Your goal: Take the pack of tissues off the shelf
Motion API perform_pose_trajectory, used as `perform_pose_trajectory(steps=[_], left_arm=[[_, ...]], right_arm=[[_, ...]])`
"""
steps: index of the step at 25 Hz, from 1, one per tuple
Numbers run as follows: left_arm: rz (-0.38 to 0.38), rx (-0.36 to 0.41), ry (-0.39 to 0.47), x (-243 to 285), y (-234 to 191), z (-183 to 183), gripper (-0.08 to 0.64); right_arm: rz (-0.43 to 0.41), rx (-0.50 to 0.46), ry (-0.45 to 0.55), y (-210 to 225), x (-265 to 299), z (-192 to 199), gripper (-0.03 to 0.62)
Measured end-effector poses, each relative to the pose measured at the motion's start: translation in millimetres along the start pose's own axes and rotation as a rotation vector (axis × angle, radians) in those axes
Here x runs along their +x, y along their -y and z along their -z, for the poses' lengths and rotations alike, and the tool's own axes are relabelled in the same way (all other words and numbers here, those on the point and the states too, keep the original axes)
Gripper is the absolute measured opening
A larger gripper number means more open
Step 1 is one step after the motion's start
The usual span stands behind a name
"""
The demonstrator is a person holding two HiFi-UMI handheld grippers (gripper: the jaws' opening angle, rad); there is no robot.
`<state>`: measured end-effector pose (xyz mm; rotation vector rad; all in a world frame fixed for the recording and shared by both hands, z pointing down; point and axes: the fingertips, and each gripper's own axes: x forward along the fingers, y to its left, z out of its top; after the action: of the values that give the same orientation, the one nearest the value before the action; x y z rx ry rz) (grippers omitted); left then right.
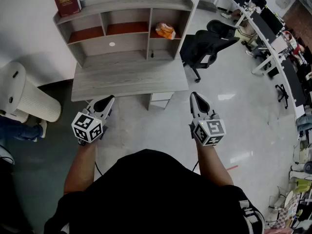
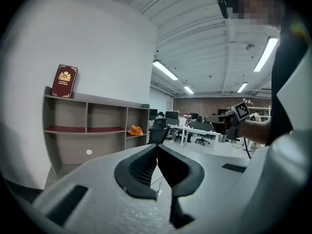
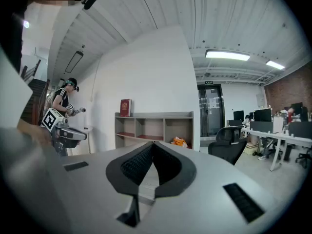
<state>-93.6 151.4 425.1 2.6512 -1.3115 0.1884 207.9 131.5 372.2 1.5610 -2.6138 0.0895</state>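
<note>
A pale, glossy floor (image 1: 234,111) is seen beneath everything, with a white wall (image 1: 29,28) at the back. A grey wooden tabletop (image 1: 129,77) is set against that wall, and a grey shelf (image 1: 122,13) is carried on its far half. The shelf is divided along its upper tier into three compartments with reddish boards, above a lower open space. A black chair (image 1: 204,43) is placed just to the right of the shelf, and a ribbed white unit (image 1: 24,99) is stood on the floor at the tabletop's left.

The left gripper (image 1: 104,104) is held at the tabletop's near edge. Its jaws are pressed together at the tips, and nothing is held between them. The right gripper (image 1: 198,101) is held over the floor beyond the tabletop's right corner. Its jaws are likewise brought fully together and nothing is gripped.

A red book (image 1: 67,0) is stood upright on the shelf's top at the left end. The orange pack (image 1: 165,30) is laid on the board of the right-hand upper compartment, well apart from both grippers.
</note>
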Motion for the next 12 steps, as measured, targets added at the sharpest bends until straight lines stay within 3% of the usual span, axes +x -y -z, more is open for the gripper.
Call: perform_pose_trajectory(steps=[12], left_arm=[[-0.009, 0.005, -0.008, 22.6, 18.4, -4.5, 0.018]], right_arm=[[-0.005, 0.022, -0.009, 33.6, -5.1, 9.7, 0.012]])
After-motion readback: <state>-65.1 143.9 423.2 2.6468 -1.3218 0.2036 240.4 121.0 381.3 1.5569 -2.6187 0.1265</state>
